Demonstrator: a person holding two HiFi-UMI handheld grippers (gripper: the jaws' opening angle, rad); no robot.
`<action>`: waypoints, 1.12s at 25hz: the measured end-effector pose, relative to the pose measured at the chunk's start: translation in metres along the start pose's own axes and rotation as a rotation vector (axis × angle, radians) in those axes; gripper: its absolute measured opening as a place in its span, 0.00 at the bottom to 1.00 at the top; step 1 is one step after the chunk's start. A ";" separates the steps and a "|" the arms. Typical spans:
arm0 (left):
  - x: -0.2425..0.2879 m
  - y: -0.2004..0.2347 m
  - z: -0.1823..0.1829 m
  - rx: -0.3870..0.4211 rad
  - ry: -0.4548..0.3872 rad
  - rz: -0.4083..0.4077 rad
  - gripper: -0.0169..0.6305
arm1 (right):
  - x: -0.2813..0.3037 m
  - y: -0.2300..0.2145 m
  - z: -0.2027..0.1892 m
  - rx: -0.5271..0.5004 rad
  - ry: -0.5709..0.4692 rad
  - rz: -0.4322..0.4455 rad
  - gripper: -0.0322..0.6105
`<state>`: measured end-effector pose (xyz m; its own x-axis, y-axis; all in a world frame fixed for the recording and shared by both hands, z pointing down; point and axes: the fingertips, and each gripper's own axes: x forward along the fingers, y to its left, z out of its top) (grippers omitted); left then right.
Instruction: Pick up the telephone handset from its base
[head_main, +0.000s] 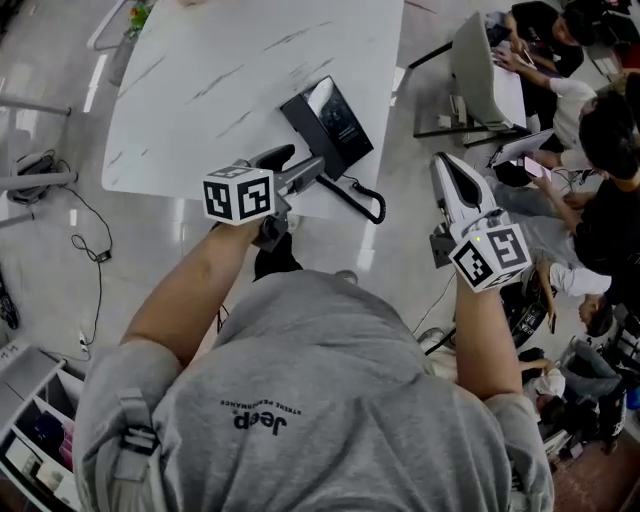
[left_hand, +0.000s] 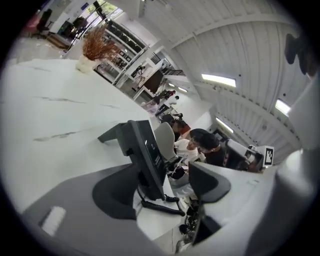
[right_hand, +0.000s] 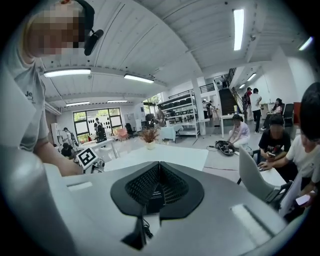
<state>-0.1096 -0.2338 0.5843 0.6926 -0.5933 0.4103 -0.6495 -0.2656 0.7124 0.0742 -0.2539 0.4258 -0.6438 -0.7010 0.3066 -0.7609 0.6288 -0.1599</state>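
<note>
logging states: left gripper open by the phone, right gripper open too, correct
Not quite: the right gripper is shut, jaws together, as the right gripper view shows. The left gripper is open by the phone.

Holds both bare forearms out in front of the body. Points the left gripper (head_main: 298, 165) ahead and slightly rightward off the left forearm (head_main: 190, 285), marker cube at the wrist, jaws spread wide apart. Carries the right gripper (head_main: 452, 180) out at the right on the right forearm (head_main: 482, 345), tips aimed forward, dark pads (right_hand: 142, 187) pressed together.
</note>
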 end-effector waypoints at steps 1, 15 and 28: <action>0.006 0.008 -0.001 -0.029 0.010 0.004 0.60 | 0.003 0.000 -0.002 0.005 0.009 -0.003 0.06; 0.057 0.049 -0.002 -0.196 0.122 0.081 0.35 | 0.007 -0.016 -0.037 0.073 0.077 -0.041 0.06; 0.021 -0.032 0.033 -0.088 0.104 -0.041 0.24 | -0.044 -0.036 -0.009 0.101 -0.032 -0.114 0.06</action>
<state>-0.0844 -0.2624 0.5513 0.7498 -0.5000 0.4334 -0.5933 -0.2180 0.7749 0.1309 -0.2425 0.4269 -0.5540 -0.7773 0.2982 -0.8323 0.5088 -0.2198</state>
